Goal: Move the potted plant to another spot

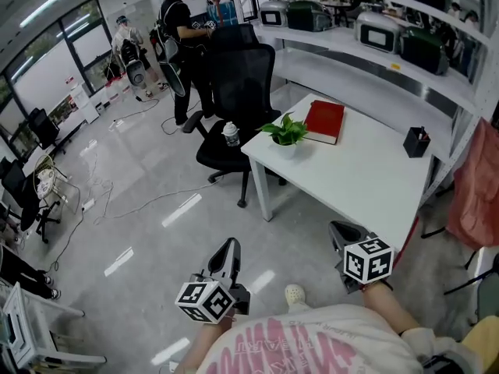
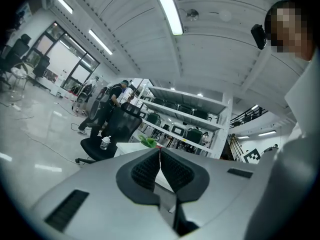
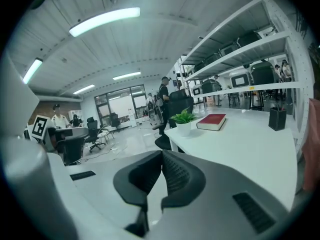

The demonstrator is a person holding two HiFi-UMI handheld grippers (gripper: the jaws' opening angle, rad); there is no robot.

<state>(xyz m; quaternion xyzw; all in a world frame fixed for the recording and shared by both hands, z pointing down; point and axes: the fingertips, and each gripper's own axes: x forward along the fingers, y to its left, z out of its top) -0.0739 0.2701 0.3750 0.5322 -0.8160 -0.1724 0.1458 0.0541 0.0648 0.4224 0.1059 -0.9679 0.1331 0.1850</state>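
Note:
The potted plant (image 1: 285, 135), green leaves in a small white pot, stands at the far left corner of the white table (image 1: 366, 185). It also shows in the right gripper view, plant (image 3: 184, 119), and small in the left gripper view, plant (image 2: 148, 142). Both grippers hover low over the floor in front of the table, well short of the plant. My left gripper (image 1: 228, 249) is shut with nothing in it, pads meeting (image 2: 160, 151). My right gripper (image 1: 343, 231) is near the table's front corner, also shut and empty (image 3: 162, 154).
A red book (image 1: 324, 121) lies just right of the plant and a black pen holder (image 1: 416, 142) stands at the table's right edge. A black office chair (image 1: 234, 92) holding a bottle (image 1: 231, 135) sits left of the table. Shelves run behind; people stand at the back.

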